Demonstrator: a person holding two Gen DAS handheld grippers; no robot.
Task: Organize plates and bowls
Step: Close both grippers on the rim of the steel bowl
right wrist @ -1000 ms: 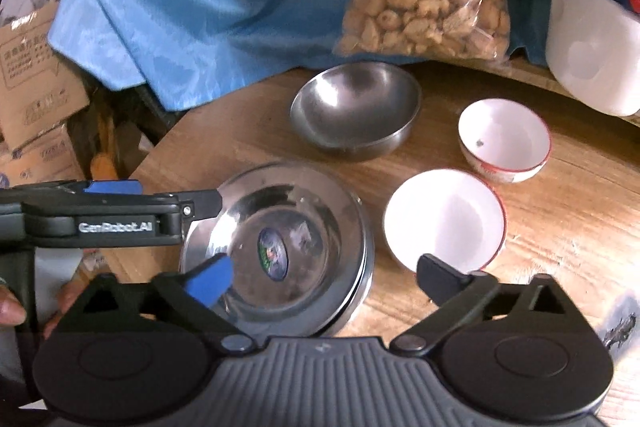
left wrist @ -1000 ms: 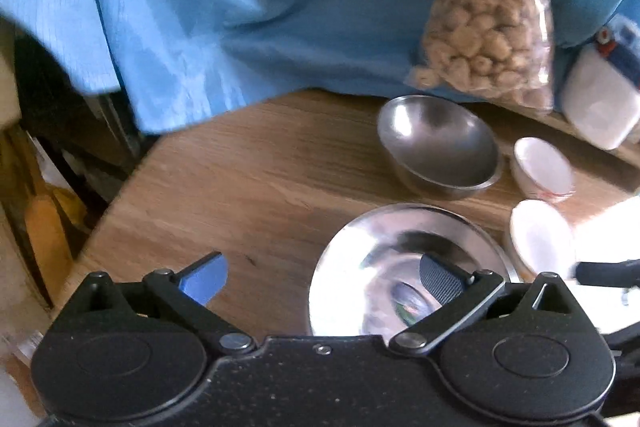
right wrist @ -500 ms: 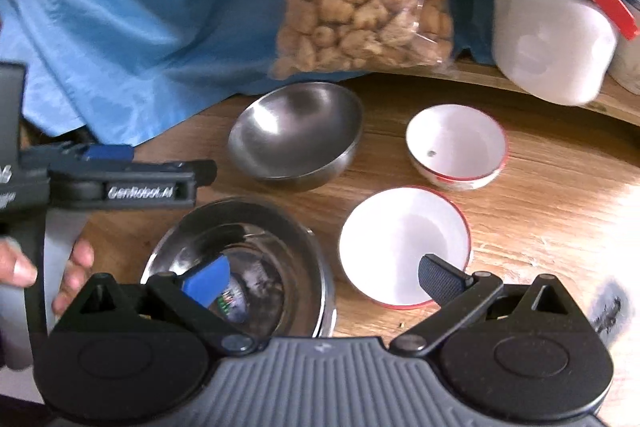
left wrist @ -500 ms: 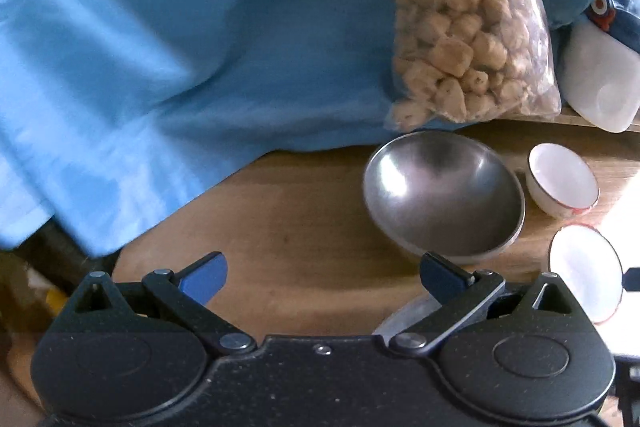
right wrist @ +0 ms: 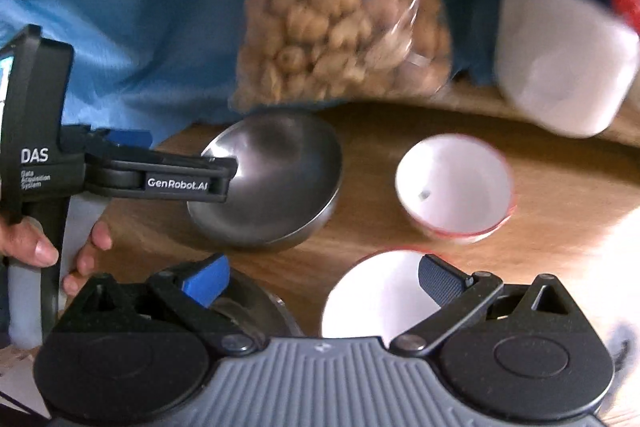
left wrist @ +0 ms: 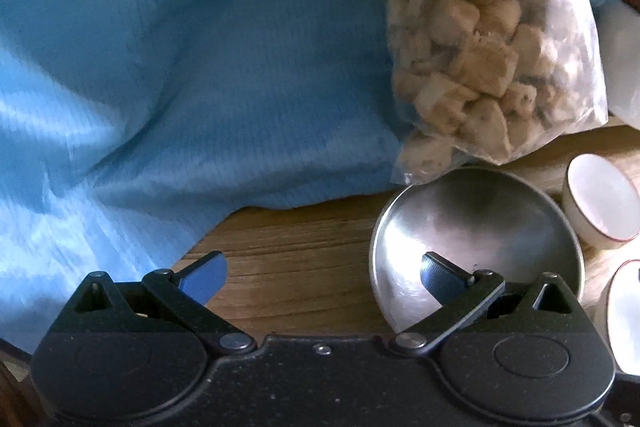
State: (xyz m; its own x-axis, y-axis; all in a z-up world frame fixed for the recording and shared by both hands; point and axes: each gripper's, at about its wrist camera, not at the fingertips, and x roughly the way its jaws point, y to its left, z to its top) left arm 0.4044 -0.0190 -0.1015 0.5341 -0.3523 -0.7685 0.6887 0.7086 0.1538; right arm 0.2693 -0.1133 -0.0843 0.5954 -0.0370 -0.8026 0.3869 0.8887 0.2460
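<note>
Behind left gripper (left wrist: 323,273) fingers, spread: steel bowl (left wrist: 476,239) part-hidden; right gripper (right wrist: 324,277) spread, view blurred

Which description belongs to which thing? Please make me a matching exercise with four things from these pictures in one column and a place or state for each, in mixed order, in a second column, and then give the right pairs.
Things:
1. steel bowl
2. clear bag of snacks
3. white container with a blue lid
4. left gripper

Descriptions:
A. leaning against the blue cloth at the back
B. open, one finger over the metal rim
C. far right, behind the red-rimmed white bowls
D. empty, on the wooden table

Pairs: 1-D, 2-A, 3-C, 4-B
</note>
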